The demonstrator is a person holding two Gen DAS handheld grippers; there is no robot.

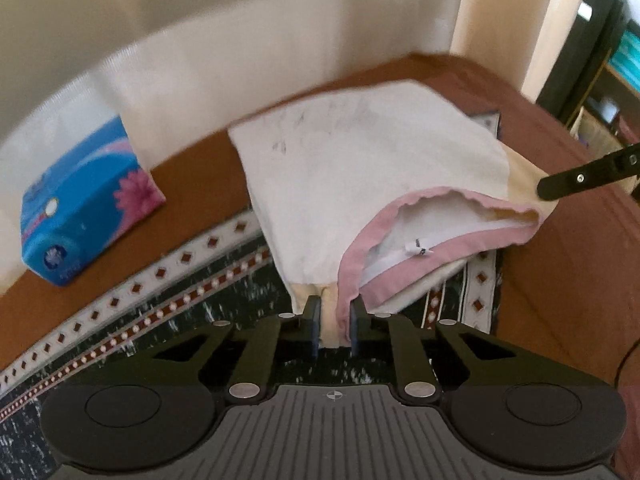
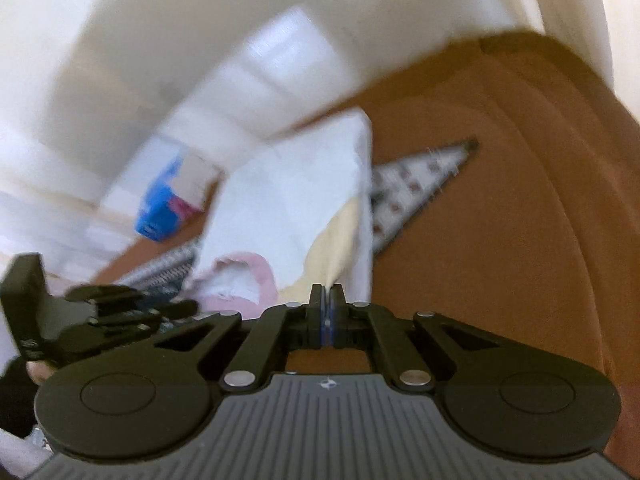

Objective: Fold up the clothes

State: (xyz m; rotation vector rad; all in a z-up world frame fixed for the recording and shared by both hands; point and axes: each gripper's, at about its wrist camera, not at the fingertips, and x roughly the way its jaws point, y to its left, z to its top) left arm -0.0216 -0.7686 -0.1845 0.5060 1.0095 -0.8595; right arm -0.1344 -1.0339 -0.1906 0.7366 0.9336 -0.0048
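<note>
A white shirt [image 1: 344,160] with a pink neckband [image 1: 420,248] and pale yellow shoulders lies on a brown surface [image 1: 568,240], its collar toward me. My left gripper [image 1: 335,312] is shut on the near shoulder, with cream cloth and pink trim pinched between its pads. My right gripper [image 2: 328,300] is shut on the other shoulder of the shirt [image 2: 288,208]; the cloth rises from its closed fingertips. One finger of the right gripper [image 1: 560,182] reaches in from the right edge of the left wrist view. The left gripper [image 2: 104,320] shows at the lower left of the blurred right wrist view.
A blue tissue pack [image 1: 84,208] with pink flowers lies at the left near the cream wall [image 1: 200,40]. A dark patterned mat [image 1: 160,292] with a white diamond border lies under the shirt. Dark furniture [image 1: 584,52] stands at the far right.
</note>
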